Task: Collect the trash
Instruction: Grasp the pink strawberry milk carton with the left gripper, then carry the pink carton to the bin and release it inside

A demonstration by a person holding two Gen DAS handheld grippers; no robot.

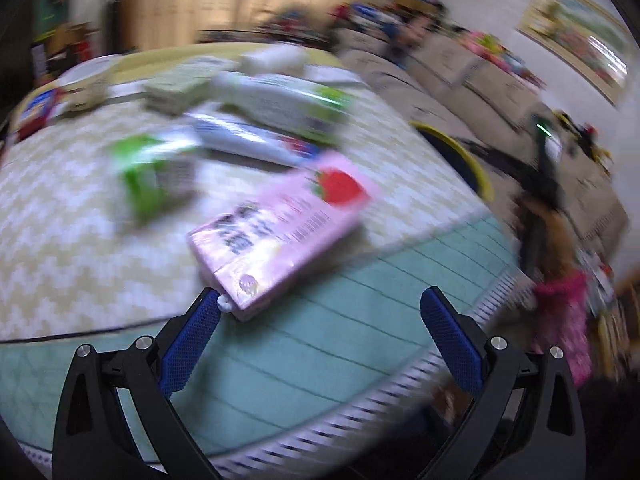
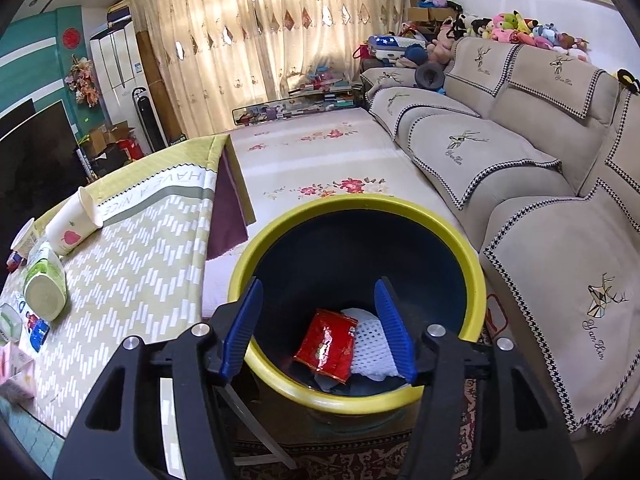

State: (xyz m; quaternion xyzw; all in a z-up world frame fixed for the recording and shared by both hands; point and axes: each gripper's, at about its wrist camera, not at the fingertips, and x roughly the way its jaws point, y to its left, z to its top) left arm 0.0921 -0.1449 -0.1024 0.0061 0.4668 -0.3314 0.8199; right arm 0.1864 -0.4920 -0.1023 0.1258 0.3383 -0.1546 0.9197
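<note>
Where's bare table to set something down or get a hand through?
Free: the teal strip along the near table edge, below the pink carton, and the zigzag cloth between the paper cup and the bin. Crowded: the far cluster behind the green carton.

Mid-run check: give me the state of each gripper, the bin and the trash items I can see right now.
left gripper: open, empty, at the pink carton.
right gripper: open, empty, above the bin.
pink carton: lying flat on the table, near its edge.
yellow-rimmed bin: upright, partly filled.
red packet: inside the bin.
white mesh wrap: inside the bin, beside the packet.
paper cup: tipped on its side on the table.
</note>
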